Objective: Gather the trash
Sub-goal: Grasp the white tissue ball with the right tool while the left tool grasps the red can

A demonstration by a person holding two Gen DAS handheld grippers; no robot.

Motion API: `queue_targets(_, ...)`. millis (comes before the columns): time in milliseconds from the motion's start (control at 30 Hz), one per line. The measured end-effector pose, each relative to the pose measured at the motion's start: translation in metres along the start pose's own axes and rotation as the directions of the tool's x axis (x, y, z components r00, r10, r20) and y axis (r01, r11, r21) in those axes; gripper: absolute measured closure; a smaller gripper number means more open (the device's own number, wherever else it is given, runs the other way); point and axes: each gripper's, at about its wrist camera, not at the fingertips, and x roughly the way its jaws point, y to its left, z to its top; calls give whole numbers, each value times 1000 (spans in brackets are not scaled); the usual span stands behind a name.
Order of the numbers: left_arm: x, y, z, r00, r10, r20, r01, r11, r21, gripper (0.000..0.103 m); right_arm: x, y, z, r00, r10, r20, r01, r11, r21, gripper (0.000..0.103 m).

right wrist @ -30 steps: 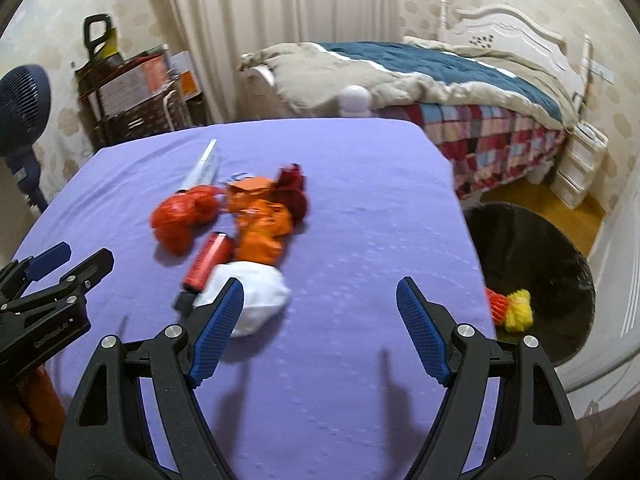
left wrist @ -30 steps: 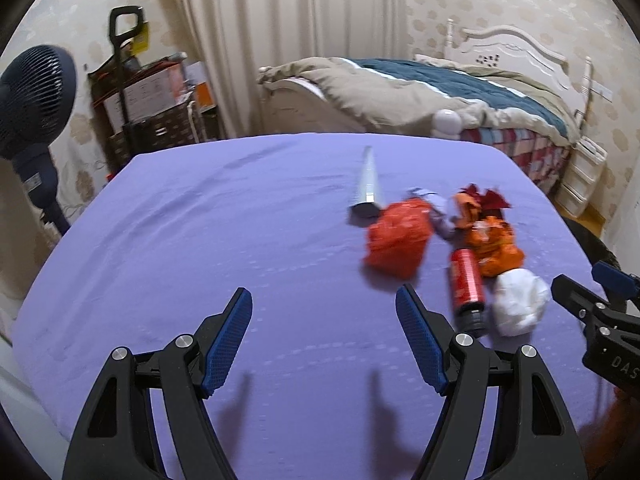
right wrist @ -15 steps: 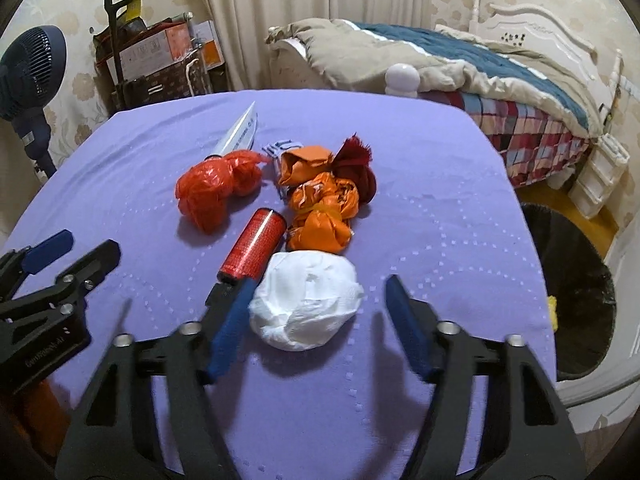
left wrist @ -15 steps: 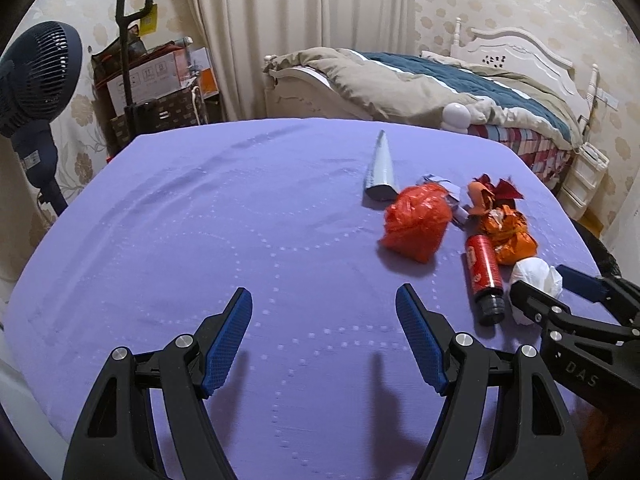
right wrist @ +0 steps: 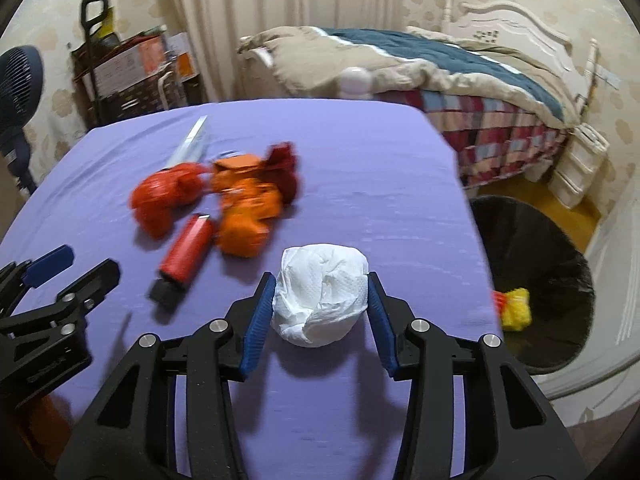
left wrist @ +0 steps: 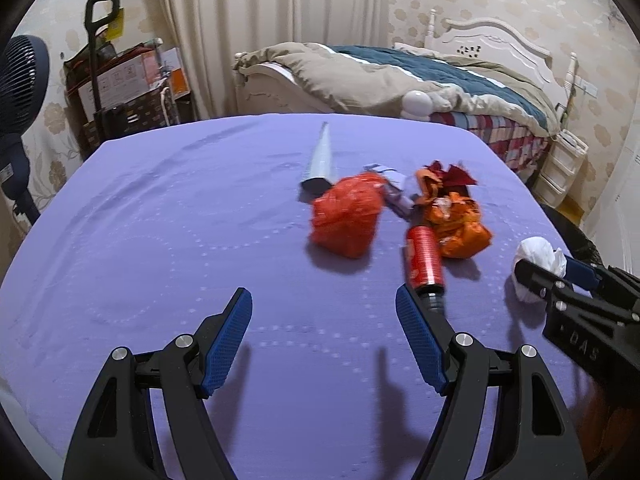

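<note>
Since the earlier frames the right gripper point(right wrist: 322, 306) has come forward over the white paper wad point(right wrist: 320, 294), and its jaws have just been closing; both blue pads now press the wad's sides, so it is held near the right edge of the purple table point(right wrist: 360, 184). Its left neighbour, the left gripper point(left wrist: 324, 336), hangs with its jaws wide and nothing between them, only bare cloth. Close to its right fingertip point(left wrist: 416, 336) lies the red can point(left wrist: 424, 256), with the dark cap toward the gripper. Behind the can are the orange wrappers point(left wrist: 456, 224), the red crumpled bag point(left wrist: 348, 216) and a grey paper cone point(left wrist: 320, 160), all near each other but apart from the wad. Only the right wrist view shows the black bin point(right wrist: 536, 280) on the floor just beside the table, with a yellow and red scrap point(right wrist: 514, 306) inside it. A fan point(left wrist: 20, 92) and the bed point(left wrist: 420, 80) stand behind the table.
</note>
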Motion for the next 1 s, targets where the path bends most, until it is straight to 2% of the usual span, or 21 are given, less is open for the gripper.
queue_targets(200, 4, -21, 3, 999, -32, -6, 32, 999, 28, 31, 6, -27, -1, 1000, -4, -15, 5, 998, 60, 59)
queue_targets(533, 26, -41, 14, 997, -45, -58, 48, 998, 46, 32, 8, -33, -3, 1000, 20, -15, -19, 997, 68, 58)
queue_targets(633, 33, -47, 14, 996, -43, -81, 48, 997, 62, 43, 9, -33, -3, 1000, 24, -17, -23, 997, 70, 58)
queue_targets(767, 39, -50, 13, 993, -50, -110, 59, 995, 77, 65, 10, -35, -4, 999, 31, -19, -30, 997, 74, 58)
queue_targets(867, 38, -52, 11, 993, -49, -103, 59, 994, 90, 76, 10, -35, -4, 999, 35, -21, -34, 997, 76, 58)
queue_targets(1000, 37, -53, 10, 994, -54, -98, 63, 993, 98, 78, 10, -35, -4, 999, 36, -21, -35, 996, 77, 58)
